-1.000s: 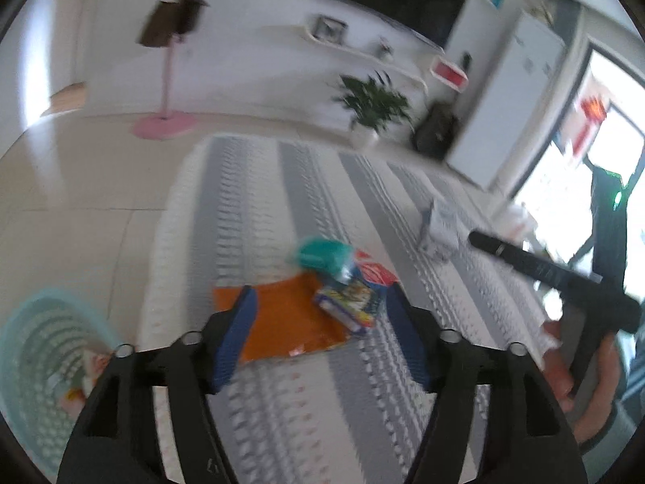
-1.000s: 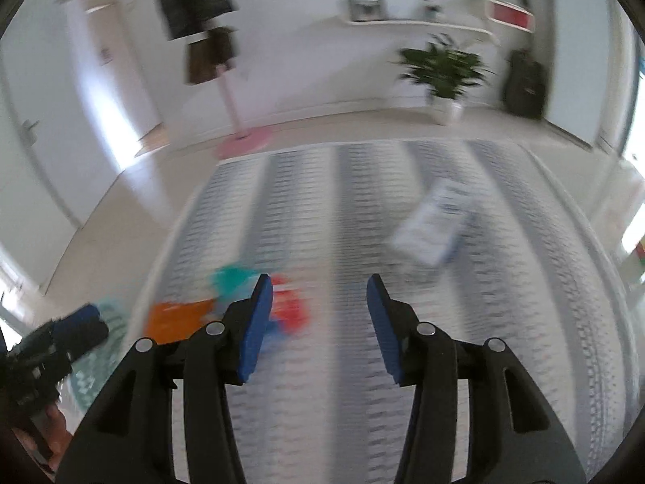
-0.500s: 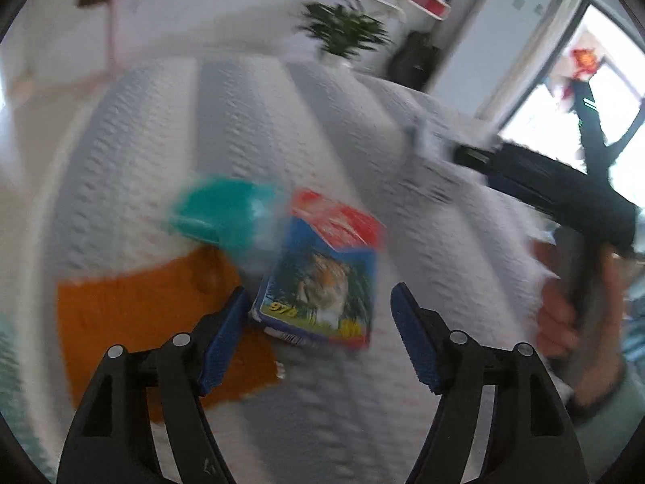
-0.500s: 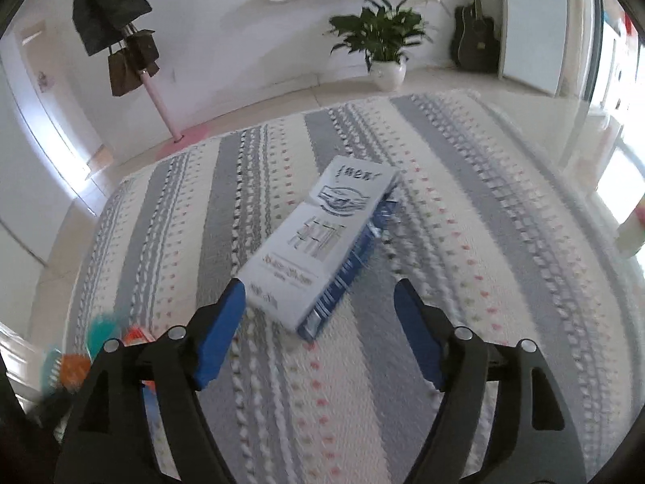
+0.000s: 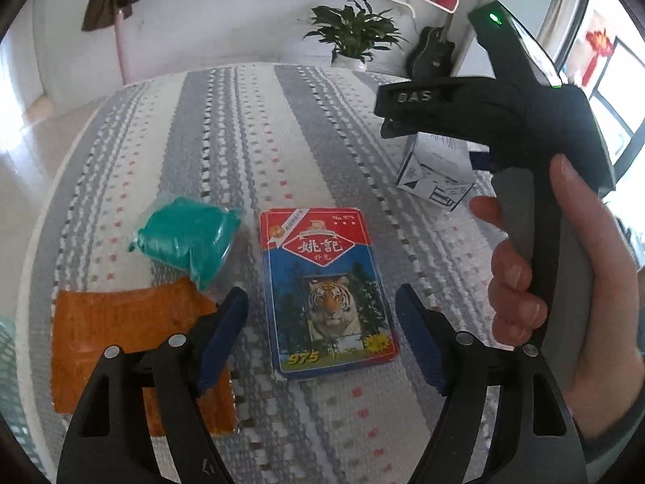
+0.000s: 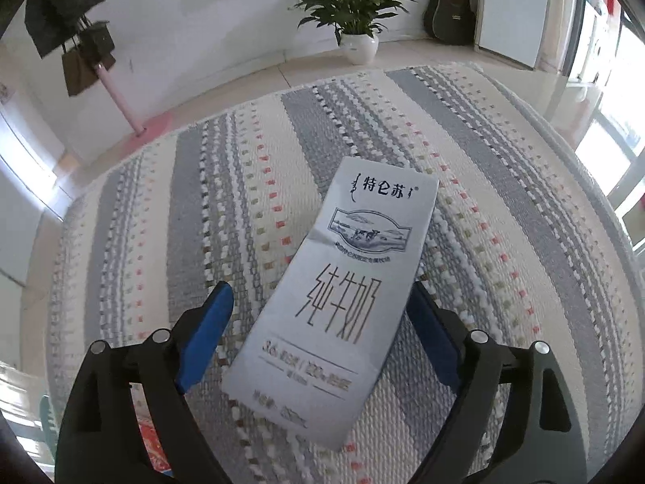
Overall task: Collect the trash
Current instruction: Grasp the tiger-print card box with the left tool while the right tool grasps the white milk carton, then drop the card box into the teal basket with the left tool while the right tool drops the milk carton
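Risk noted: right gripper (image 6: 318, 336), jaws opening astride the flattened white-and-blue milk carton (image 6: 338, 302), and left gripper (image 5: 320, 332), wide over the tiger-printed card box (image 5: 328, 294), might have pinched rug (image 6: 242, 185).

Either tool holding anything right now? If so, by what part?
Nothing held. Left tool is open around the tiger card box; right tool, jaws opening, straddles the milk carton. Both lie on the rug.
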